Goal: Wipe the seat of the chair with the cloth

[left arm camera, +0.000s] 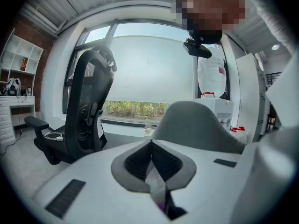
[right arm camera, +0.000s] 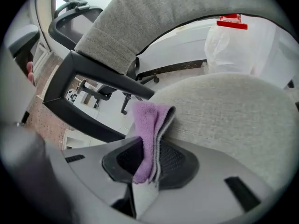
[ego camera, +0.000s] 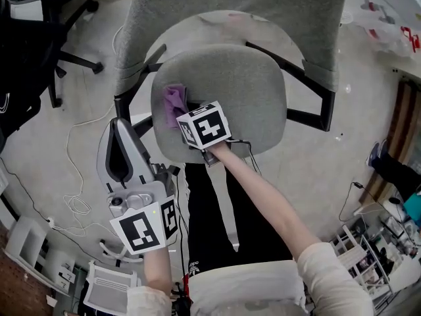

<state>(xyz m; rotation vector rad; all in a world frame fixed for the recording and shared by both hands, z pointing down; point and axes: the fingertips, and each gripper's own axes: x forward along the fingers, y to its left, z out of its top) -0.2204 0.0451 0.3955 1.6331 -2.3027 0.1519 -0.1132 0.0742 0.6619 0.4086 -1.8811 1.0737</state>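
A grey fabric chair seat with a grey backrest stands before me. My right gripper rests at the seat's left front, shut on a folded purple cloth. In the right gripper view the cloth stands pinched between the jaws and lies against the seat, next to the black armrest. My left gripper hangs off to the left of the chair, over the floor, pointing away; its jaws are shut with nothing between them.
A black office chair stands at the far left, also seen as the black office chair in the left gripper view. White cables trail on the floor. The chair's black armrests flank the seat. White plastic bags lie at the far right.
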